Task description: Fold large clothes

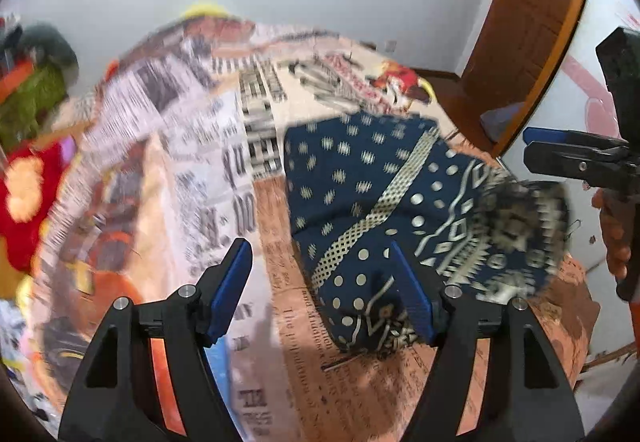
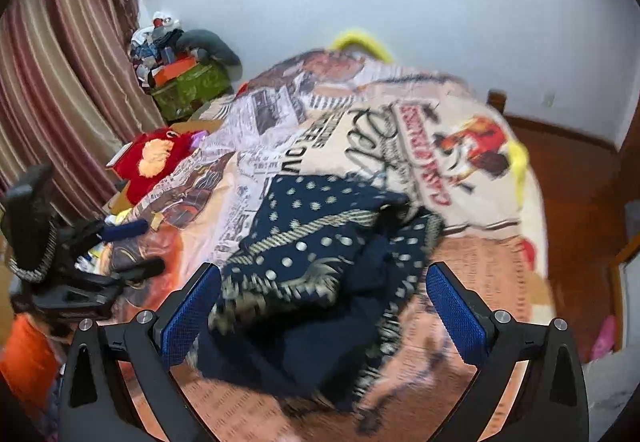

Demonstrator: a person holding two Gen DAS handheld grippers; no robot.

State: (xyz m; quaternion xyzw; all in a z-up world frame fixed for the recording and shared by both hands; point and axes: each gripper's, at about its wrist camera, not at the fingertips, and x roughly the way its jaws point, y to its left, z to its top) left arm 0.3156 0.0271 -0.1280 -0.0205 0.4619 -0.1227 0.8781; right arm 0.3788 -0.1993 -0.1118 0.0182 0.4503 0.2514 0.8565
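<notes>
A navy cloth with cream dots and patterned borders (image 1: pixel 380 201) lies folded in a bundle on the newspaper-print bedspread (image 1: pixel 192 145). My left gripper (image 1: pixel 320 290) is open above the bundle's near left edge, holding nothing. My right gripper (image 2: pixel 324 306) is open over the same cloth (image 2: pixel 320 250), its fingers apart on either side of the crumpled near part, holding nothing. The right gripper also shows at the right edge of the left wrist view (image 1: pixel 568 149). The left gripper shows at the left of the right wrist view (image 2: pixel 120 254).
The bed fills the middle of the room. A red cushion (image 2: pixel 156 157) and a green box piled with clutter (image 2: pixel 188 85) sit at the far left by striped curtains (image 2: pixel 60 61). Wooden floor (image 2: pixel 576 177) and a wooden door (image 1: pixel 532 13) lie to the right.
</notes>
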